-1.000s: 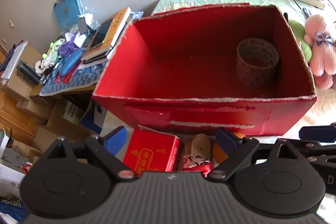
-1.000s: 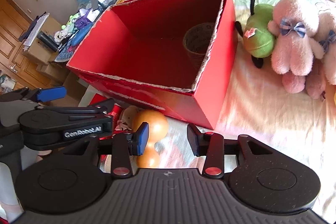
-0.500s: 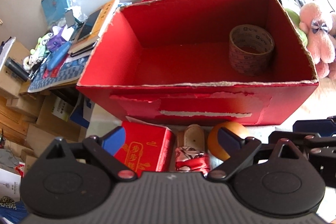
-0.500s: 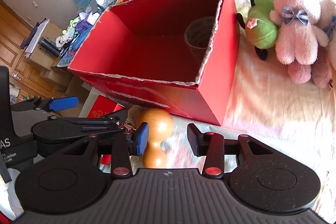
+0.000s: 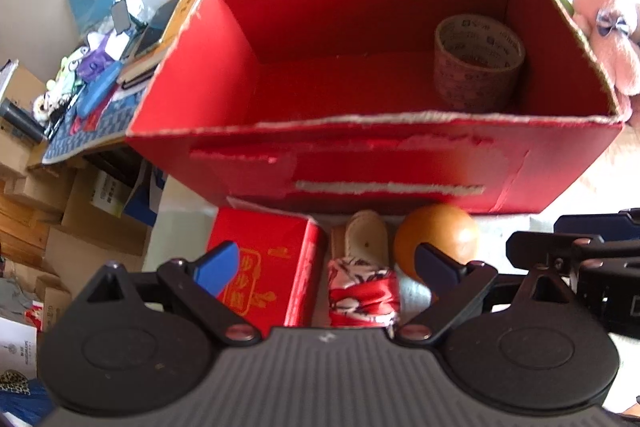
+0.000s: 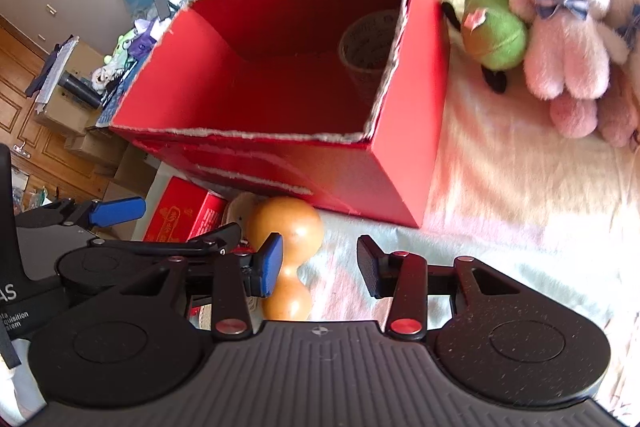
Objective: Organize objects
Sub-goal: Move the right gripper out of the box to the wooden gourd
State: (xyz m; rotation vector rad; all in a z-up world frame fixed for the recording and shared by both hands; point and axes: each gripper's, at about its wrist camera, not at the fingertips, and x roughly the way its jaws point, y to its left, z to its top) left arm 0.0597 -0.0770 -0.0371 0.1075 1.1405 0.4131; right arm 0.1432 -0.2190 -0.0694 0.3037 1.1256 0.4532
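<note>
The open box point(image 5: 372, 163) stands on the bed. Inside it, near its right wall, stands a tape roll point(image 5: 478, 63). Before the box lie a small carton point(image 5: 264, 259), something that is perhaps a slipper point(image 5: 366, 239), and a gourd point(image 6: 288, 255). Right of the box lie plush toys point(image 6: 560, 39).

Black ribbed hand-held gripper point(image 6: 318, 267) w/ blue pads, red pivot screws.

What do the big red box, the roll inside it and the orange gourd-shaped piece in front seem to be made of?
Red box: cardboard with a red printed skin; the torn rim and scuffs show pale fibre.
Roll: brown packing tape by the look, printed, faintly glossy.
Gourd-shaped piece: smooth, with a soft sheen; polished wood or plastic, the pictures leave that open.
</note>
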